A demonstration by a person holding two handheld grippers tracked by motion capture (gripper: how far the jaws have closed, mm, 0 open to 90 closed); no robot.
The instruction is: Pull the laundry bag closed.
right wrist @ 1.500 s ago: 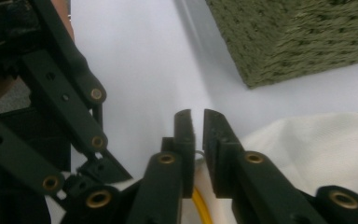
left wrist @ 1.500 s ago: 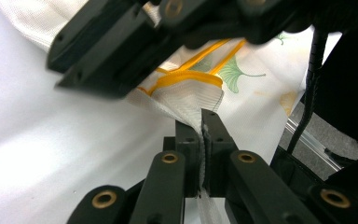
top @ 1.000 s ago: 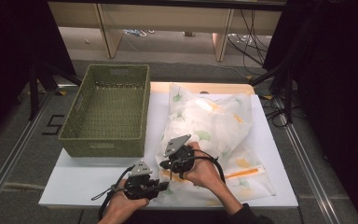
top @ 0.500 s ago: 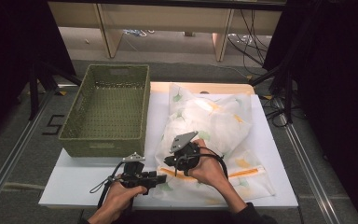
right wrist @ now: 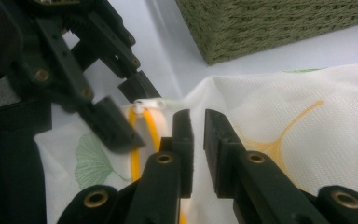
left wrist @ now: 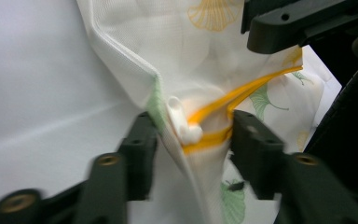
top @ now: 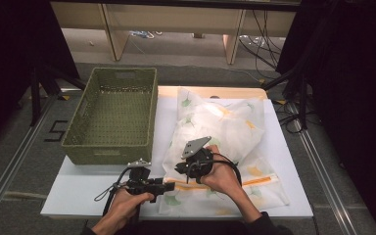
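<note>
A white mesh bag (top: 225,127) printed with leaves lies on the white table (top: 78,191), an orange zipper (top: 259,181) running along its near end. My left gripper (top: 170,186) points right at the bag's near-left corner. Its jaws stand open on either side of the white zipper pull (left wrist: 182,123) and the orange zipper (left wrist: 242,93), midway at my left gripper (left wrist: 193,149). My right gripper (top: 181,169) sits just above that corner. In the right gripper view, my right gripper (right wrist: 198,140) is shut on the bag's fabric (right wrist: 284,112) beside the zipper pull (right wrist: 149,103).
A green woven basket (top: 107,152) stands at the table's left, close to the bag's left edge, its corner (right wrist: 270,23) just beyond the grippers. Bare table lies in front of the basket. Cables and table legs show on the floor beyond the far edge.
My left gripper has turned to point right along the table at the bag's corner. The right hand has shifted slightly right with the fabric.
</note>
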